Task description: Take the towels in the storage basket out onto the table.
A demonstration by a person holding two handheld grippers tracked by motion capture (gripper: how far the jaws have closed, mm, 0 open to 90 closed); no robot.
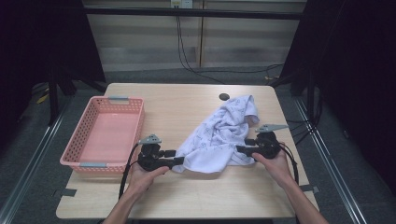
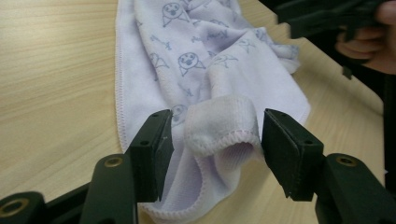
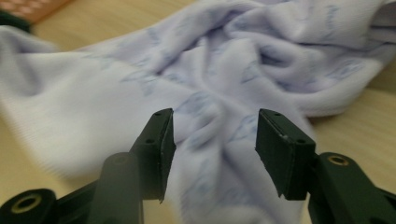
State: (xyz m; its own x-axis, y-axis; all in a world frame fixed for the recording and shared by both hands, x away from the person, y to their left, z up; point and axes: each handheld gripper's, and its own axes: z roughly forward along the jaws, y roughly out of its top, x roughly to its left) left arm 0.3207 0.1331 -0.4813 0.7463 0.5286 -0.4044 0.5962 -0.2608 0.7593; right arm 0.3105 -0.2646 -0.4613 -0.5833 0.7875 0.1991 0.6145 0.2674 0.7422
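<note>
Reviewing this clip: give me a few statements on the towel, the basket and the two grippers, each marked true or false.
1. The towel lies crumpled on the table. True.
2. The pink basket holds the towel. False: the basket holds nothing; the towel lies to its right.
3. The left gripper has its jaws open around a rolled towel hem. True.
4. The right gripper is clamped shut on the towel. False: its jaws stand apart, with cloth between them.
5. Both grippers sit at the towel's near edge, one on each side. True.
6. The towel is plain white. False: it carries a small printed pattern.
</note>
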